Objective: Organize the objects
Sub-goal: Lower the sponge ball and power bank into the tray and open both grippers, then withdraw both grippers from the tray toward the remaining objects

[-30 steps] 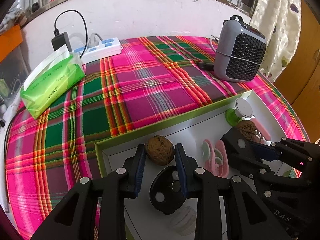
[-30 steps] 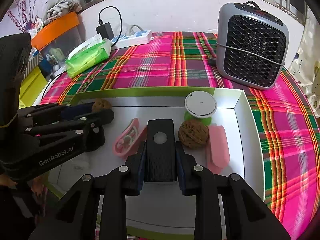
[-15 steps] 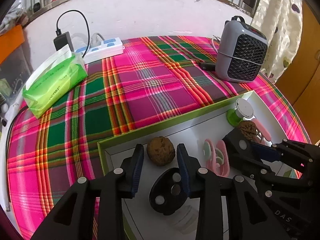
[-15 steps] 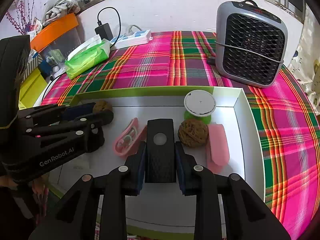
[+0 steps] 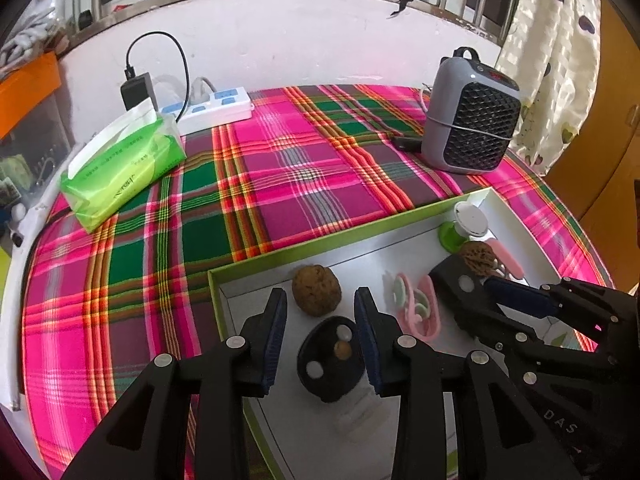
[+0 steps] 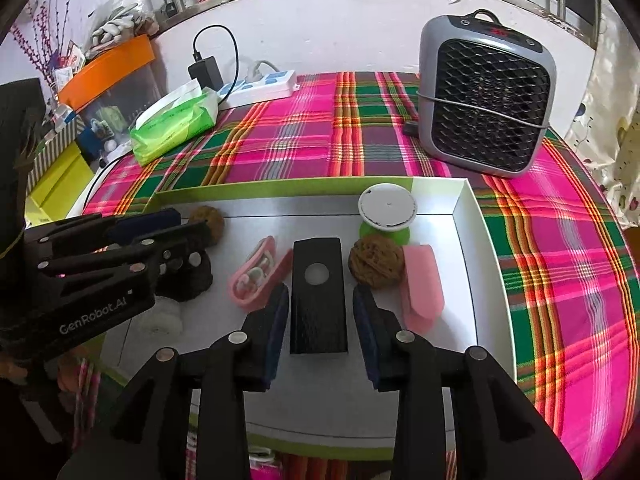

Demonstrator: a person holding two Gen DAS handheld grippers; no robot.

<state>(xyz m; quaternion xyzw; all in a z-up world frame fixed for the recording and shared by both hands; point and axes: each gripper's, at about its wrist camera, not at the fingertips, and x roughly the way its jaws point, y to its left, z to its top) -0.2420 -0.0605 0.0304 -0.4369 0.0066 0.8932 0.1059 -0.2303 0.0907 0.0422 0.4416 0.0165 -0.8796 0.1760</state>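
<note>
A white tray with a green rim [image 5: 320,245] holds the objects. My left gripper [image 5: 321,326] is open above its near left corner. A brown walnut [image 5: 316,290] lies just past its fingertips, untouched, and a black round piece [image 5: 329,360] sits below between the fingers. My right gripper [image 6: 321,330] has its jaws opening. A black rectangular block [image 6: 318,296] lies between them with a gap on each side. A second walnut [image 6: 376,262], a pink case [image 6: 260,276], a pink pad [image 6: 422,286] and a white-topped green knob [image 6: 387,210] lie around the block.
A grey fan heater [image 6: 484,100] stands on the plaid cloth [image 5: 280,168] behind the tray's right end. A green tissue pack [image 5: 120,164] and a white power strip [image 5: 216,108] with a charger are at the back left. A curtain hangs at the right.
My left jaws have spread away from the walnut, which now rests in the tray. My right jaws have parted from the black block. Neither hand has shifted.
</note>
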